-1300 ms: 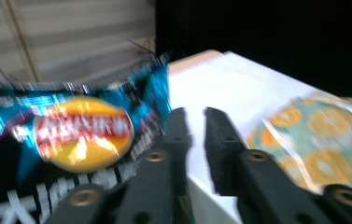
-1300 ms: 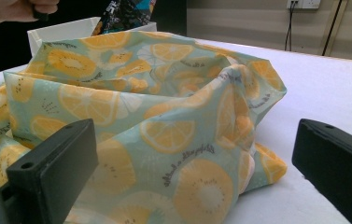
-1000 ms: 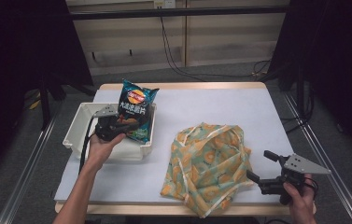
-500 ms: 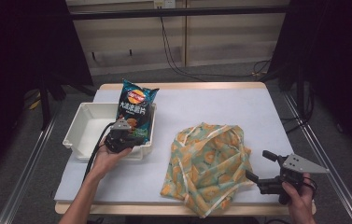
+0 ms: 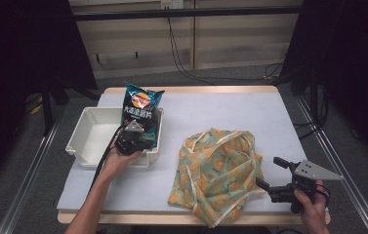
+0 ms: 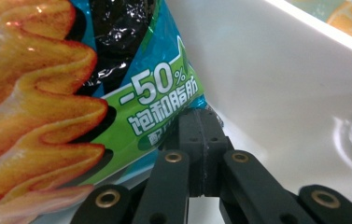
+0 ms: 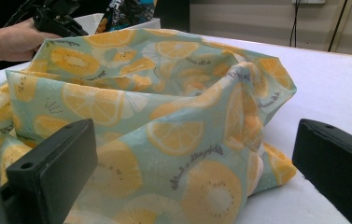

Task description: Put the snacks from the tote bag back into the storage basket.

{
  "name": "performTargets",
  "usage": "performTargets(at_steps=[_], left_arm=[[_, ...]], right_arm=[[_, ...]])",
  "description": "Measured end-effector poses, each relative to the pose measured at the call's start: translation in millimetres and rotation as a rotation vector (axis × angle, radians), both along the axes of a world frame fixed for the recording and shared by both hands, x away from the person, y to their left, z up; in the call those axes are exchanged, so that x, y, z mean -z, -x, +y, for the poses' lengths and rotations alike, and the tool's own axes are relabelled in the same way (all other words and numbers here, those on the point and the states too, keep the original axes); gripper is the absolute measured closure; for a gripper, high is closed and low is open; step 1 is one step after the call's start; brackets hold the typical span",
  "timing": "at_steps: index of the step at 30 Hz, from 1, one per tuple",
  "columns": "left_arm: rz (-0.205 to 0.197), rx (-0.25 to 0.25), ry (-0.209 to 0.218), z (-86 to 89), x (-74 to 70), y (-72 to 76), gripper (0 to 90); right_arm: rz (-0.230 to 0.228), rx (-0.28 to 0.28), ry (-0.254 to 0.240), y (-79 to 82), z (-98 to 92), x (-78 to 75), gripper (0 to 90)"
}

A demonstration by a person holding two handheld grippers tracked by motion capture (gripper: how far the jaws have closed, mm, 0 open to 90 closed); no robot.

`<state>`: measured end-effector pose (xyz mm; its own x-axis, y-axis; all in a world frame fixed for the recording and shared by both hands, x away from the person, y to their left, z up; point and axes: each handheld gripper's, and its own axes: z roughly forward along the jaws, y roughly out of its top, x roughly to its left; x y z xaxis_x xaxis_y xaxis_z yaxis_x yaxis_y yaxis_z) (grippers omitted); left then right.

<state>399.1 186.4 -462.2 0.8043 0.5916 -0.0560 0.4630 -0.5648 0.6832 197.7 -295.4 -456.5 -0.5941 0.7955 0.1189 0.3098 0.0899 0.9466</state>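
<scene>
Left of centre in the high view, our left gripper [image 5: 140, 130] (pinching chip bag [image 5: 141, 108]) has dropped toward the bin [image 5: 90, 141]; right gripper [image 5: 268, 173] spread.

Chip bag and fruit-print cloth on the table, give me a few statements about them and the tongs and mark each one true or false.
1. The left tongs are shut on the chip bag. True: the left gripper view shows the jaws pressed together on the bag's lower edge.
2. The chip bag lies flat in the middle of the table. False: it stands at the right wall of the white bin.
3. The right tongs are open. True: the jaws stand wide apart at the cloth's edge.
4. The fruit-print cloth is inside the white bin. False: it lies crumpled on the table, right of the bin.
5. The right tongs are lifting the cloth off the table. False: the cloth rests on the table, ungripped.
</scene>
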Motion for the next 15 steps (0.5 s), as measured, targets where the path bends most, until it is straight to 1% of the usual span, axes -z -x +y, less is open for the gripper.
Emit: performTargets(at_steps=[1,3,5,6,7,9,10,11,12,13,15], left_arm=[[-0.002,-0.007,-0.005,-0.3,0.0,-1.4,90.0],[-0.001,-0.012,0.0,-0.8,0.2,-3.3,90.0],[0.012,-0.02,0.017,0.0,1.0,-5.1,90.0],[0.009,-0.021,0.009,0.7,0.6,-5.8,90.0],[0.012,-0.021,0.011,1.2,0.3,-6.7,90.0],[0.017,-0.036,0.032,1.7,1.5,-8.4,90.0],[0.028,-0.043,0.031,1.8,1.4,-9.0,90.0],[0.031,-0.039,0.033,1.8,1.5,-10.2,90.0],[0.025,-0.045,0.027,1.2,1.2,-10.8,90.0],[0.03,-0.047,0.017,0.4,0.2,-10.7,90.0],[0.023,-0.045,0.03,-0.4,-0.8,-12.2,90.0]], right_arm=[[-0.002,0.0,0.002,-0.2,-0.3,0.3,0.0],[-0.001,0.0,0.001,-0.3,-0.5,0.5,0.0],[-0.002,0.001,0.0,-0.2,-0.7,0.5,0.0],[0.0,0.001,0.0,-0.1,-0.8,0.5,0.0],[-0.001,0.001,0.001,-0.3,-0.8,0.7,0.0],[0.001,0.001,0.006,-0.3,-0.8,1.2,0.0],[0.003,0.0,0.004,-0.4,-0.6,1.3,0.0],[0.003,-0.002,0.006,-0.5,-0.5,1.6,0.0],[0.001,-0.002,0.009,-0.9,-0.6,1.8,0.0],[0.004,-0.003,0.007,-0.8,-0.3,1.9,0.0],[0.006,-0.001,0.005,-0.6,0.0,2.0,0.0]])
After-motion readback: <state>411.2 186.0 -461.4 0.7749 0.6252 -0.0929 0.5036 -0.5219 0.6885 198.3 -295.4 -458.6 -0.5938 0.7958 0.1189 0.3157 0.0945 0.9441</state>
